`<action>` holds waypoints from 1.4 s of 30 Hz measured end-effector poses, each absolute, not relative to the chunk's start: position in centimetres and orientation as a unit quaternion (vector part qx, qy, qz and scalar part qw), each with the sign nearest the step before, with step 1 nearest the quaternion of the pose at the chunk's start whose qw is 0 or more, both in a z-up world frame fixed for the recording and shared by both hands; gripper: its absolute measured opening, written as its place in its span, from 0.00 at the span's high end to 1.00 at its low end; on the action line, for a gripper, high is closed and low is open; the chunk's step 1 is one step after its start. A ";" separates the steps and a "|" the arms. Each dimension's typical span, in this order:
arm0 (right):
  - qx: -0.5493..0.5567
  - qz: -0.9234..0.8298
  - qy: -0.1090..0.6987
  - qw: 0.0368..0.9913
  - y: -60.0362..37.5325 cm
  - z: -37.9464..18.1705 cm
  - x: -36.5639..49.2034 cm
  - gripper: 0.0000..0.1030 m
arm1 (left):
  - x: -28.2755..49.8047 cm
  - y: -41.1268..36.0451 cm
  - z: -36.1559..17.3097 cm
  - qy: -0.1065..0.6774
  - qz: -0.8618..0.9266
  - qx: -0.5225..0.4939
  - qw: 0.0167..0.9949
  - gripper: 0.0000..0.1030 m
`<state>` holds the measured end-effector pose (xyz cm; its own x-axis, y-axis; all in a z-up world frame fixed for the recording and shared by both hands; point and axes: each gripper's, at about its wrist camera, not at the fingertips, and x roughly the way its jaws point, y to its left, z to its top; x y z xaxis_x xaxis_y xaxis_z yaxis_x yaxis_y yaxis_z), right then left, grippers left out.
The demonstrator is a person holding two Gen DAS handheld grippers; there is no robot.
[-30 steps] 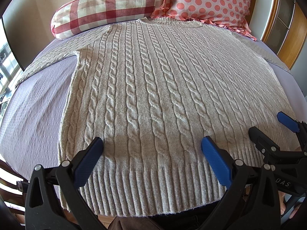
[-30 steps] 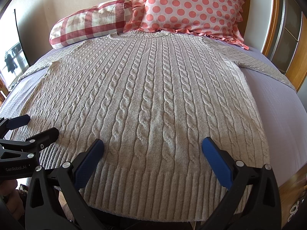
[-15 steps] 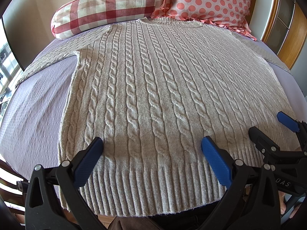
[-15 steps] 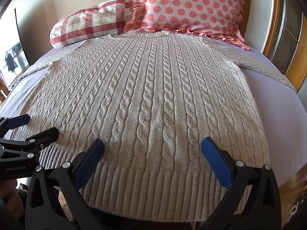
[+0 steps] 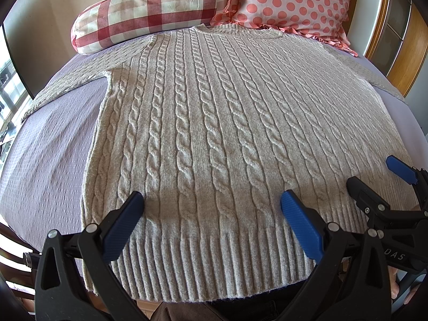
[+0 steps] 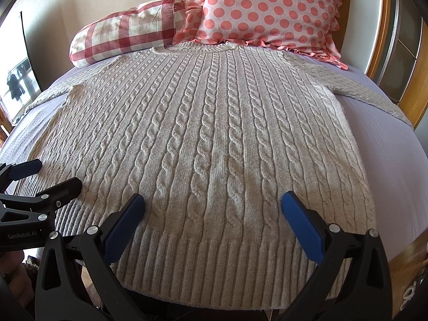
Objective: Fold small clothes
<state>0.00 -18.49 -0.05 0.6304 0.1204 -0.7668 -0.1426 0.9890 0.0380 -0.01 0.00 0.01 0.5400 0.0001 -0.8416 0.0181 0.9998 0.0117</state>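
A light grey cable-knit sweater (image 5: 227, 123) lies flat and spread out on the bed, collar at the far end, sleeves out to both sides; it also fills the right wrist view (image 6: 208, 139). My left gripper (image 5: 211, 200) is open and empty just above the ribbed hem, left of centre. My right gripper (image 6: 212, 200) is open and empty above the hem, right of centre. Each gripper shows in the other's view: the right one at the right edge (image 5: 374, 179), the left one at the left edge (image 6: 45, 176).
The bed has a lilac cover (image 5: 48, 149). A red-and-white checked pillow (image 5: 147, 8) and a pink polka-dot pillow (image 5: 297, 2) lie behind the collar. A wooden frame (image 6: 388, 61) stands along the right side. The bed's near edge is under the hem.
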 end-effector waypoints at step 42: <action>0.486 -0.300 0.303 0.763 -66.5 -1.1 19.1 0.65 | 1.2 6.5 3.6 0.290 -0.054 -0.115 0.948 0.02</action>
<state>19.08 -66.47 -1.12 0.6364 -0.1623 -0.7541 0.7522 0.3470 0.5601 1.18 6.54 3.59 0.8255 -0.1697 -0.5383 0.0360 0.9676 -0.2498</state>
